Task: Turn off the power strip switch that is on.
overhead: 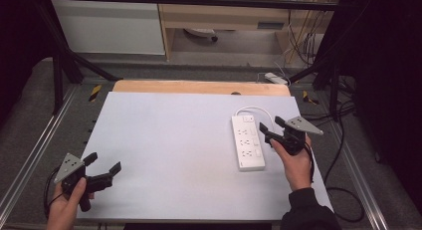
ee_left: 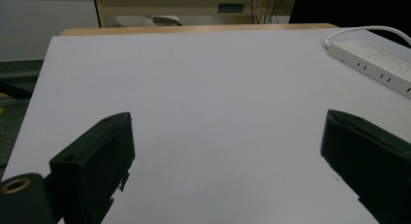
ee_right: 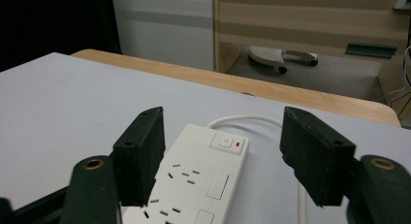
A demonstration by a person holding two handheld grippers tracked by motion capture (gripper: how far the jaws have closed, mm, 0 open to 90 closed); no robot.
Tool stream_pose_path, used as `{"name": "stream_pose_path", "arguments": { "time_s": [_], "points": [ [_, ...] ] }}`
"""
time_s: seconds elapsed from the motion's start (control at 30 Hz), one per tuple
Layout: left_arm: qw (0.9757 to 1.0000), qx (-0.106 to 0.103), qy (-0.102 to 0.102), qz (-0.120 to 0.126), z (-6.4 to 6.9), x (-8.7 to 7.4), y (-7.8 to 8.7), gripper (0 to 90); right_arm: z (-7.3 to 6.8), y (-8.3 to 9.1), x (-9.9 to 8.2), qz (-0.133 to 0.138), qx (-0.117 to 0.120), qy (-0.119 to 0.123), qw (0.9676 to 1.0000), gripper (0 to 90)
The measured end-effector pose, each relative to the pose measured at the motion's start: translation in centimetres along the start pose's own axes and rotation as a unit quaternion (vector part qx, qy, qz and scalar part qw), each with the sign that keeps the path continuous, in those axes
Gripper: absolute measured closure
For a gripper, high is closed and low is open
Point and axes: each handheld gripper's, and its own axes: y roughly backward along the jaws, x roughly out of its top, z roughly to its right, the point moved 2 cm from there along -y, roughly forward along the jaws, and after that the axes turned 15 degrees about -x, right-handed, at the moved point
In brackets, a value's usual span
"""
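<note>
fingers (ee_right: 140,151): black, blocky, apart | power strip (ee_right: 198,180): smooth white plastic slab between them

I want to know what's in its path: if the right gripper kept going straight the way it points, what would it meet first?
Probably the white power strip: the right gripper has its open jaws on either side of its switch end, though depth is unclear.

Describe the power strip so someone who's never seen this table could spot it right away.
Find the big white table, then look to its right half near the far edge. The power strip lies flat there, a long white bar with rows of sockets. Its white cable loops off the far end, beside the right gripper.
</note>
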Motion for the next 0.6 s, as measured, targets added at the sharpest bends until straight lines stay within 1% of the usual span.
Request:
{"name": "stream_pose_path", "arguments": {
  "time_s": [0.17,0.6],
  "points": [
    [1.0000,0.000,0.000,0.000,0.00,0.00,0.00,5.2,0.03,-0.18,-0.04,-0.003,-0.001,0.002,1.0000,43.3],
    [1.0000,0.000,-0.001,-0.001,0.00,-0.01,-0.01,5.2,-0.06,-0.62,-0.11,-0.002,-0.005,0.007,1.0000,56.2]
  ]
}}
